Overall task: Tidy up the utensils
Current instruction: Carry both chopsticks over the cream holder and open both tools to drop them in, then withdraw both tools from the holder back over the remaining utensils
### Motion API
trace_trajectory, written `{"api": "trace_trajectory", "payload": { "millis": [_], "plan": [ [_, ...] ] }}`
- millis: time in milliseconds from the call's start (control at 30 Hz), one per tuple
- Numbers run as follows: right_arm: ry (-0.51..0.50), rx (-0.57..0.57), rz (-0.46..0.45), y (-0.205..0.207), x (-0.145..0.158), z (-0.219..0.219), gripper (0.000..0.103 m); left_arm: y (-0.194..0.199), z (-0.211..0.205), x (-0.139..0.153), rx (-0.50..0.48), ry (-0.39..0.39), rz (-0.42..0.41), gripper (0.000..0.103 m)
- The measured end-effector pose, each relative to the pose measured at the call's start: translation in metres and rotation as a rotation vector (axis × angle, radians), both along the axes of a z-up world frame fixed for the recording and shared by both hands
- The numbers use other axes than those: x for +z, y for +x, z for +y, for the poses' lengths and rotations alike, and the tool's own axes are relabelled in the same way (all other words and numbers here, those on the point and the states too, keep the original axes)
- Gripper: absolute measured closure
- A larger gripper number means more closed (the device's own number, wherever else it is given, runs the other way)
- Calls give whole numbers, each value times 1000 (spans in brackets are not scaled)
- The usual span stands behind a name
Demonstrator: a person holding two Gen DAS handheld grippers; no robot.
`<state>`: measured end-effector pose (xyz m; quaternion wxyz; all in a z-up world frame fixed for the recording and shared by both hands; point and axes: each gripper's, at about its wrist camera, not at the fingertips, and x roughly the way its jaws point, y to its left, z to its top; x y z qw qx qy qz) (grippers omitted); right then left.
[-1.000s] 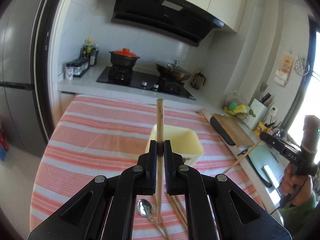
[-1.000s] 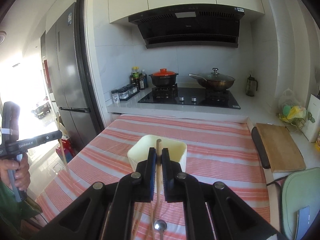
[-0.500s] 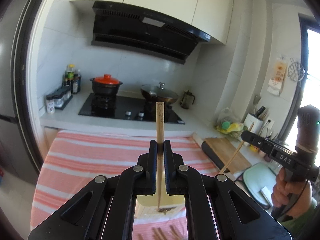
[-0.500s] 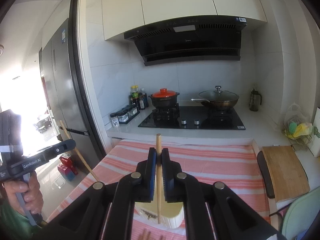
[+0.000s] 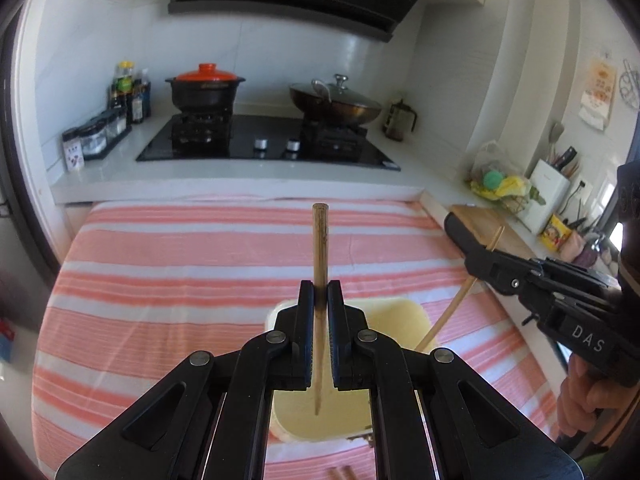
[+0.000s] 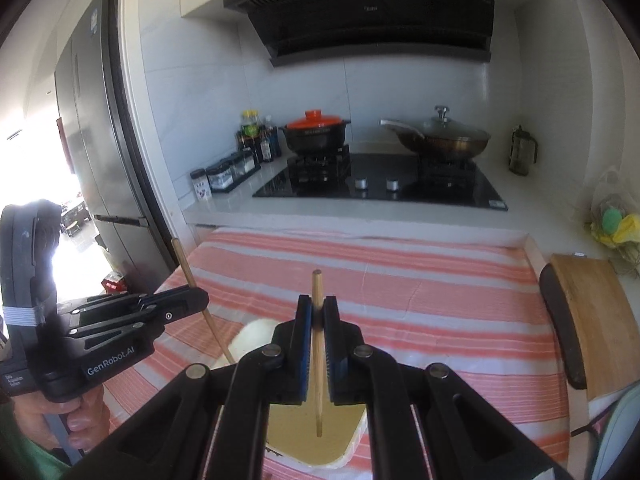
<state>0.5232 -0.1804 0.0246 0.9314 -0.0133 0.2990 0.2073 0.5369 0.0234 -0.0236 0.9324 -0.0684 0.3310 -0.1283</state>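
A home kitchen. Beyond the tongs, a black gas hob (image 5: 264,140) carries a red-lidded pot (image 5: 205,90) and a lidded wok (image 5: 336,102) under a range hood (image 6: 372,12). Spice jars (image 6: 228,170) stand left of it, a fridge (image 6: 96,132) further left, a knife block (image 5: 550,188) right.

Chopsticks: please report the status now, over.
Left gripper shut on one chopstick, right gripper on the other. Both tips over the cream holder. Nothing blocking.
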Motion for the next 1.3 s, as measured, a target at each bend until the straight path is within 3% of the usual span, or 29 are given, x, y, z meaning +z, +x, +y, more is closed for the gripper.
{"api": "trace_trajectory", "payload": {
  "millis": [33,67,133,167,200,267,433,567,700,1000,1167,1300],
  "plan": [
    [-10,8,38,5,-12,1,97,3,-2,-7,5,5,19,92],
    [-25,11,71,10,-22,3,96,6,-2,-15,9,5,47,70],
    [-50,7,111,14,-36,7,87,4,2,-23,32,-27,71,43],
    [-43,7,115,13,-39,6,78,-1,5,-24,43,-46,63,40],
    [-28,7,108,9,-39,3,71,-3,8,-23,40,-53,62,40],
    [-10,4,79,-1,-32,-1,65,-13,12,-20,37,-50,63,39],
    [-23,14,21,-34,-11,-13,63,-58,23,-9,30,-9,40,29],
    [-42,-2,0,-77,-15,-31,56,-112,33,-13,23,33,30,23],
    [-89,-25,10,-123,-43,-51,56,-164,38,-36,24,71,56,22],
    [-176,-152,132,-201,-150,-101,56,-243,31,-99,103,118,86,22],
    [-200,-233,173,-205,-182,-127,56,-260,27,-122,149,126,120,22],
    [-207,-263,217,-190,-202,-136,56,-267,28,-122,171,120,122,22]
  ]
}}
